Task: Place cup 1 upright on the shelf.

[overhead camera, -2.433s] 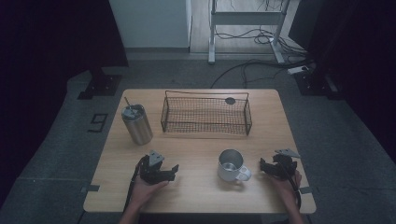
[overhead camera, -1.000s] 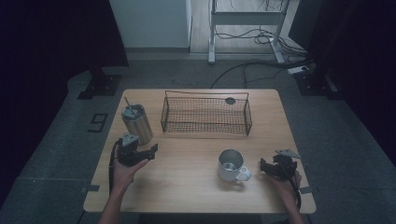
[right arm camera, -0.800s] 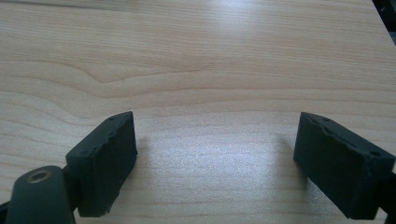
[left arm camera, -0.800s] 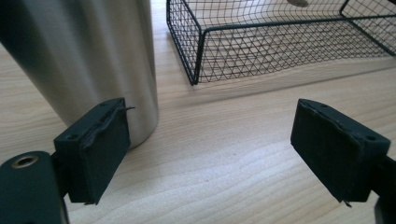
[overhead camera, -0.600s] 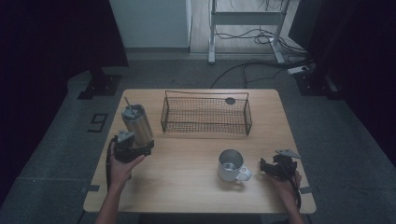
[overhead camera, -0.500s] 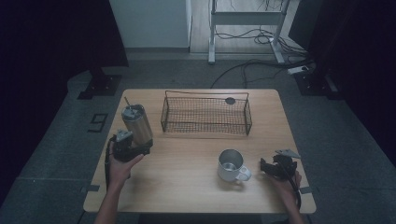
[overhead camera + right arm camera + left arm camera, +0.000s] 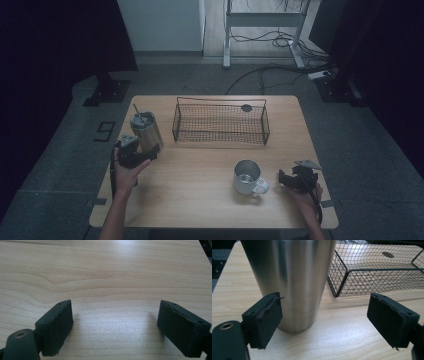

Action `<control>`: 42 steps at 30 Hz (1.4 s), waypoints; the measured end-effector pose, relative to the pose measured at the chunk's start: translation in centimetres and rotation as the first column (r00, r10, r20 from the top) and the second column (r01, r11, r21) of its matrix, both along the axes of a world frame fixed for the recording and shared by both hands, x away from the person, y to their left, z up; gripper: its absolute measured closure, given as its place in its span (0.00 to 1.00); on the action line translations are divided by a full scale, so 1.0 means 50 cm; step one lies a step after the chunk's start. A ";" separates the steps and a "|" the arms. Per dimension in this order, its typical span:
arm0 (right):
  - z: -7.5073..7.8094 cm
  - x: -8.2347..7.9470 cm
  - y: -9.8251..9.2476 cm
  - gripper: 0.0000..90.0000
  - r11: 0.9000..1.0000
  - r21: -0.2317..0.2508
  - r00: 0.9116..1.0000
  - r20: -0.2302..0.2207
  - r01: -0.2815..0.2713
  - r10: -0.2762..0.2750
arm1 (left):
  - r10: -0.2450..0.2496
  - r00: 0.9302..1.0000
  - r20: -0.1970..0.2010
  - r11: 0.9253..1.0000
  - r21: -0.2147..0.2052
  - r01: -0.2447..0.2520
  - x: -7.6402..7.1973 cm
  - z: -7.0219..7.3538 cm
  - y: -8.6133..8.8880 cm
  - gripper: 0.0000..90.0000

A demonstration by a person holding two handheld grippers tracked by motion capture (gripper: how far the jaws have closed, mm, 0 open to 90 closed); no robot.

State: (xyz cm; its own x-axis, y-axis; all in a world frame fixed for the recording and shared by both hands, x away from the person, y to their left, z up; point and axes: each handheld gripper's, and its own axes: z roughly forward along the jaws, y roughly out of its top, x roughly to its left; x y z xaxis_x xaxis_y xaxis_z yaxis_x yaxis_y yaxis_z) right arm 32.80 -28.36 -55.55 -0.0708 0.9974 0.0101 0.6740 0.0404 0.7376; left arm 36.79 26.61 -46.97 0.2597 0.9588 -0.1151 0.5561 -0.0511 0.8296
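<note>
A tall steel tumbler [image 7: 146,131] with a straw in its lid stands at the table's left. My left gripper [image 7: 151,151] sits just in front of it, open. In the left gripper view the tumbler [image 7: 292,277] rises close behind the left jaw, and the left gripper [image 7: 324,320] touches nothing. A steel mug [image 7: 246,176] stands at the front right, handle turned to the right. My right gripper [image 7: 283,178] rests low beside that handle, open. In the right gripper view the right gripper [image 7: 115,325] has bare wood between its jaws.
A black wire basket [image 7: 220,102] stands at the back middle of the wooden table [image 7: 200,170], with a dark round disc [image 7: 246,107] by its far right corner. In the left gripper view the basket [image 7: 374,277] lies just right of the tumbler.
My left hand has travelled from the table's front edge back and to the left, up to the tumbler. The right hand and the mug have stayed put.
</note>
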 end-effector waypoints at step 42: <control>0.000 0.000 0.000 0.15 1.000 0.000 1.000 0.000 -0.001 0.001 | 0.038 0.999 0.013 0.999 0.036 -0.038 0.073 0.003 0.026 0.06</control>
